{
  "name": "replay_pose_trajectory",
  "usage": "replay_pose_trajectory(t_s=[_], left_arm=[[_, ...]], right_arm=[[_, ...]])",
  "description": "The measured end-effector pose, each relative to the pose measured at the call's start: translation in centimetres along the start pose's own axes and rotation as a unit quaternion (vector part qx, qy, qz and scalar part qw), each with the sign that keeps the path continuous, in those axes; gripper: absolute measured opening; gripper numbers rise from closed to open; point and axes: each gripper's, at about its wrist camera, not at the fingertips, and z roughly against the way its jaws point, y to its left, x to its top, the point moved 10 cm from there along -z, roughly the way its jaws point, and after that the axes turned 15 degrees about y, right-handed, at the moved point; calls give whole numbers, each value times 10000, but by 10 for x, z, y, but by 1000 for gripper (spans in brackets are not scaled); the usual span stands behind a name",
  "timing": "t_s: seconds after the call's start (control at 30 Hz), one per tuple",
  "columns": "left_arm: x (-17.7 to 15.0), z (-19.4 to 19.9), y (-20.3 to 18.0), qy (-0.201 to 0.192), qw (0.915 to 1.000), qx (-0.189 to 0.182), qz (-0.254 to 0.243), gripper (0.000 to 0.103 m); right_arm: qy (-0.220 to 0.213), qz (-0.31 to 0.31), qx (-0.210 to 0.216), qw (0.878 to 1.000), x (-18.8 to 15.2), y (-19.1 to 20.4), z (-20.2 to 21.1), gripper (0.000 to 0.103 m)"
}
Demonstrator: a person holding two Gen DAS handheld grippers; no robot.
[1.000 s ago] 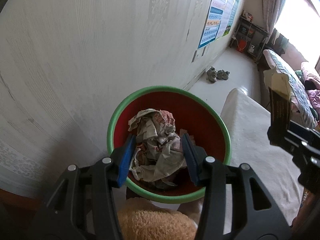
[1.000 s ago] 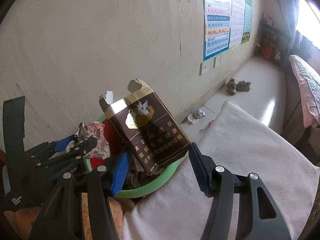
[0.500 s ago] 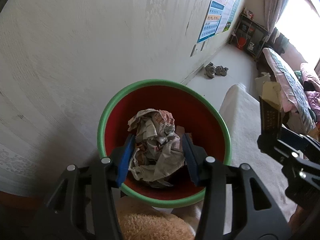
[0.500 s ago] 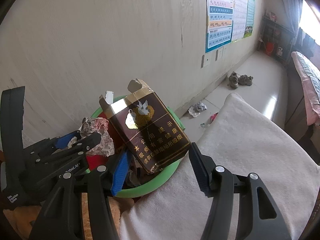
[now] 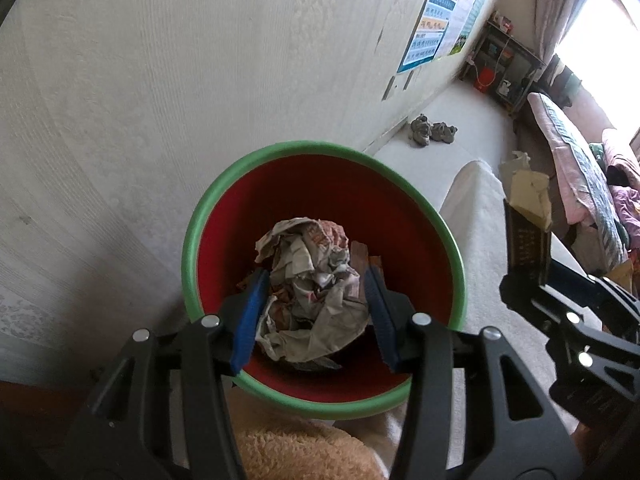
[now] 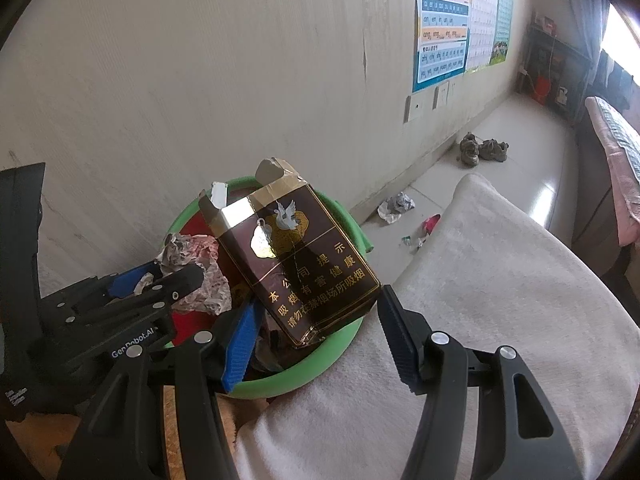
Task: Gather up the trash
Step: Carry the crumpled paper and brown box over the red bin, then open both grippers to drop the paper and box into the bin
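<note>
My left gripper [image 5: 314, 312] is shut on a crumpled newspaper ball [image 5: 312, 300] and holds it over the mouth of a red bin with a green rim [image 5: 320, 150]. My right gripper [image 6: 316, 332] is shut on an opened brown cigarette box [image 6: 300, 264] at the bin's [image 6: 344, 340] right edge. The box and right gripper show at the right of the left wrist view [image 5: 526, 240]. The left gripper with the paper ball [image 6: 196, 276] shows at the left of the right wrist view.
The bin stands against a pale wall [image 5: 160, 100]. A white-covered cushion [image 6: 480, 300] lies right of it. More scraps of trash [image 6: 396, 206] and a pair of shoes [image 6: 482, 150] lie on the floor. A bed [image 5: 580, 176] stands at far right.
My left gripper has moved further over the bin with the paper ball. My right gripper has come closer to the bin with the box.
</note>
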Motion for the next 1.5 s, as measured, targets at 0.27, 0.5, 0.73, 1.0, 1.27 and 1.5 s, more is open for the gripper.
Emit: replay_pose_trajectory(t_s=[0.27,0.5,0.73,1.0,1.27,1.5], left_arm=[[-1,-4,-1,69,10000,-23,57,48],[1,-9,2,133,9998,-63,113,48],[2,-14,2,228,9996,-67,148,50],[1,-23,7,414,9986,-106,327,54],[0,-24,8,423,9985,-95,338,64],[1,-23,9,415,9983,-91,389,73]], right_arm=[[74,70,-23,9999,3,5,-9,57],[106,105,-80,9999,4,6,-15,57],[153,119,-133,9997,5,6,-20,57],[172,119,-147,9997,4,5,-24,57],[192,135,-128,9996,3,6,-27,56],[156,140,-80,9997,3,5,-26,57]])
